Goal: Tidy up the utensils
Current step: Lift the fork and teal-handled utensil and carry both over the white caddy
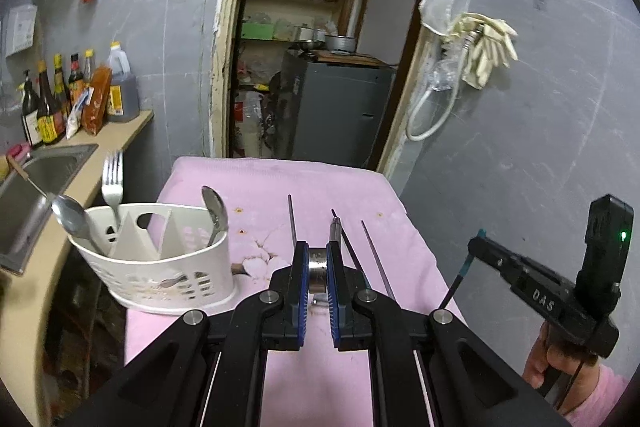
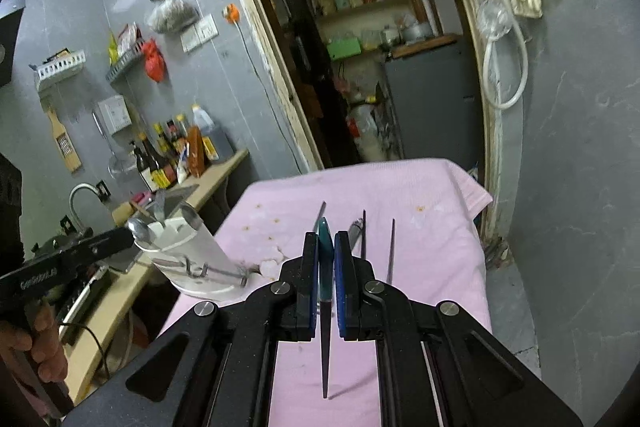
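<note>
A white plastic utensil caddy (image 1: 160, 263) stands at the left edge of the pink-covered table (image 1: 280, 183); it holds a fork (image 1: 112, 183) and two spoons (image 1: 216, 211). My left gripper (image 1: 318, 259) is shut on a shiny metal utensil handle (image 1: 319, 267) just above the cloth. My right gripper (image 2: 326, 247) is shut on a dark chopstick with a teal end (image 2: 325, 267), lifted off the table; it shows at the right of the left wrist view (image 1: 464, 267). Dark chopsticks (image 1: 376, 259) lie on the cloth ahead. The caddy also shows in the right wrist view (image 2: 192, 255).
A counter with a steel sink (image 1: 36, 187) and several sauce bottles (image 1: 52, 103) runs along the left. An open doorway (image 1: 320, 39) to a pantry with a grey cabinet lies behind the table. Gloves and a hose (image 1: 480, 47) hang on the right wall.
</note>
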Action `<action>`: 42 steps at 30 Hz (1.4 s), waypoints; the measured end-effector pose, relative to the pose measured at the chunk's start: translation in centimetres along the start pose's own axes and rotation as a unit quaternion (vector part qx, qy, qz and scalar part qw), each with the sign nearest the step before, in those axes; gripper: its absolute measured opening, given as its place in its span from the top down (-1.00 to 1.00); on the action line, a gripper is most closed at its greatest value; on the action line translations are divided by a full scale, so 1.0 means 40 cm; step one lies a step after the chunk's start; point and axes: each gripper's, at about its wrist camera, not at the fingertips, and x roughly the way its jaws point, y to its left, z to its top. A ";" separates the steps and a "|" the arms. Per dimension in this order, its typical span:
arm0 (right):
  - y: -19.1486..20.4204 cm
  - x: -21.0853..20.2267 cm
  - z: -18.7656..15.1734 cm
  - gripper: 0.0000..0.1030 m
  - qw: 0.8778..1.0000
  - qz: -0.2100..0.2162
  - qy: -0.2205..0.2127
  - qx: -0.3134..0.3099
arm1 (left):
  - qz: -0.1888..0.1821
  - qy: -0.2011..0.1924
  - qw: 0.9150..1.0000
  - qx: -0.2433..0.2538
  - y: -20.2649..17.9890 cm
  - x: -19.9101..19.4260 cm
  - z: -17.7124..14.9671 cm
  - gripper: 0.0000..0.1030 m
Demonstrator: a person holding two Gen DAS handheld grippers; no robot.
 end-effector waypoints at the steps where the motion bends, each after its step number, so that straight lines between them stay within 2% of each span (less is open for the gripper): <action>1: 0.006 -0.010 0.001 0.87 1.000 0.000 -0.004 0.000 | -0.002 0.002 1.000 0.006 0.000 -0.019 -0.002 0.84; 10: 0.139 -0.067 0.018 0.87 0.998 0.017 -0.030 -0.044 | -0.002 -0.006 1.000 0.011 0.058 -0.168 -0.009 0.84; 15: 0.205 -0.055 0.042 0.87 0.997 0.045 -0.033 -0.056 | 0.020 -0.014 1.000 0.002 0.123 -0.216 0.005 0.84; 19: 0.263 -0.029 0.077 0.87 0.994 0.070 -0.038 -0.079 | 0.022 -0.026 0.999 -0.019 0.190 -0.243 0.043 0.84; 24: 0.330 0.008 0.120 0.87 0.990 0.103 -0.045 -0.091 | 0.034 -0.035 0.999 -0.018 0.248 -0.258 0.097 0.84; 30: 0.430 0.031 0.191 0.87 0.980 0.142 -0.074 -0.115 | 0.049 -0.049 0.997 -0.019 0.310 -0.265 0.153 0.84; 36: 0.519 0.057 0.230 0.87 0.972 0.163 -0.086 -0.142 | 0.058 -0.049 0.996 -0.035 0.381 -0.247 0.192 0.84; 42: 0.575 0.084 0.233 0.87 0.968 0.172 -0.080 -0.162 | 0.069 -0.049 0.995 -0.043 0.424 -0.240 0.193 0.84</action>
